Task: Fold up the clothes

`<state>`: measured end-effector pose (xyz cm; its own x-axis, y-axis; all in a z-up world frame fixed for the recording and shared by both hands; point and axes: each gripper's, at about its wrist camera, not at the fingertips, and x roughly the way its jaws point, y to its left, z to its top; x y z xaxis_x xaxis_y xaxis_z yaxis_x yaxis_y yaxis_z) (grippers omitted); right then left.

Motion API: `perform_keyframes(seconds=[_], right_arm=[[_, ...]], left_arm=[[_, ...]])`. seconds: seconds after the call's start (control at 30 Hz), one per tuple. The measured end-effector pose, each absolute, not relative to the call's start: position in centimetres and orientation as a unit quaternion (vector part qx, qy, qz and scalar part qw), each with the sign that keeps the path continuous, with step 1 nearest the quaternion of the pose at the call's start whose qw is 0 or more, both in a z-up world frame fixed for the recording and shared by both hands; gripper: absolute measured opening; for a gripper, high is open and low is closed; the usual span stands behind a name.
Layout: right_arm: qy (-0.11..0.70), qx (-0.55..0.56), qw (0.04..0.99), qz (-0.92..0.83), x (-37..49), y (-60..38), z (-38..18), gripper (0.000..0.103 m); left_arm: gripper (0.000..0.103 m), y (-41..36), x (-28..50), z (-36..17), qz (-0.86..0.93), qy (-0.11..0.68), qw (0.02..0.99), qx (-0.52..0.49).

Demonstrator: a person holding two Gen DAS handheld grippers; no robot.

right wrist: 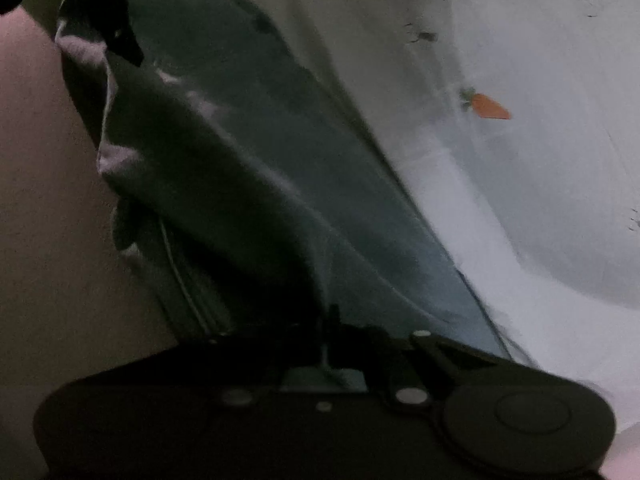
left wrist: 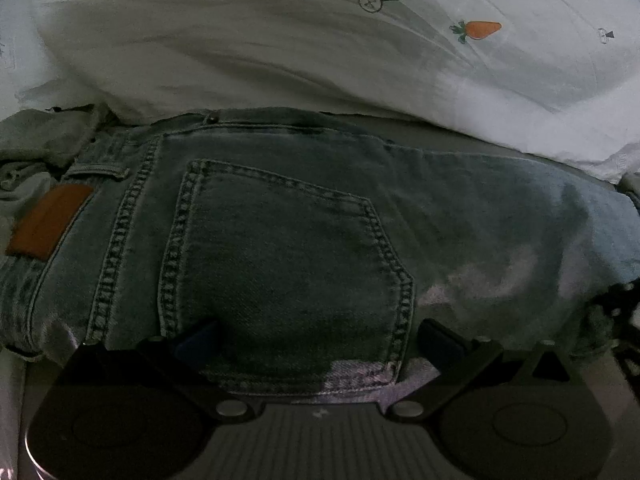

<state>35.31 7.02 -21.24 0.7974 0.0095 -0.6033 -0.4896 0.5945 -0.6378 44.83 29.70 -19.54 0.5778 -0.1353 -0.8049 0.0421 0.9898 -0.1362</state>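
Note:
A pair of faded blue jeans (left wrist: 280, 240) lies flat on the bed, back pocket (left wrist: 288, 272) up, with a brown leather patch (left wrist: 48, 220) at the waistband on the left. My left gripper (left wrist: 318, 340) is open, its fingers (left wrist: 200, 340) spread wide and resting on the denim at the pocket's lower edge. In the blurred right wrist view, my right gripper (right wrist: 328, 320) is shut on a fold of the jeans (right wrist: 240, 184), which rises from it in a lifted, draped ridge. Its fingertips are hidden by cloth.
A white quilt (left wrist: 280, 40) with a carrot print (left wrist: 480, 30) is bunched along the far edge of the jeans. It also shows in the right wrist view (right wrist: 520, 160). Pale bed surface (right wrist: 48, 200) lies left of the lifted denim.

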Motion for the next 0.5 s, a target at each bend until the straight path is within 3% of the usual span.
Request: perform_keyframes(seconds=[0.1,0.3,0.33,0.37,0.43,0.5], right_arm=[[0.281,-0.428,0.847,0.140,33.7,6.1,-19.6,0.001],[0.336,-0.456,0.803,0.186,32.0,6.7,-22.4,0.002],[0.345,-0.437,0.810,0.184,32.0,6.5,-22.3,0.007],[0.355,-0.400,0.826,0.178,32.3,6.0,-21.7,0.024],[0.373,-0.301,0.863,0.157,33.2,4.0,-20.1,0.048],[0.381,-0.209,0.893,0.115,34.3,1.3,-18.7,0.047]], left_arm=[[0.103,30.5,44.9,-19.4,-0.061,0.456,0.885,-0.068],[0.103,31.5,45.4,-19.1,-0.060,0.459,0.880,-0.111],[0.103,31.5,45.4,-19.0,-0.059,0.461,0.878,-0.114],[0.103,31.5,45.5,-19.0,-0.057,0.464,0.876,-0.118],[0.103,31.2,45.8,-18.6,-0.046,0.470,0.872,-0.125],[0.103,30.4,46.2,-18.1,-0.034,0.474,0.871,-0.128]])
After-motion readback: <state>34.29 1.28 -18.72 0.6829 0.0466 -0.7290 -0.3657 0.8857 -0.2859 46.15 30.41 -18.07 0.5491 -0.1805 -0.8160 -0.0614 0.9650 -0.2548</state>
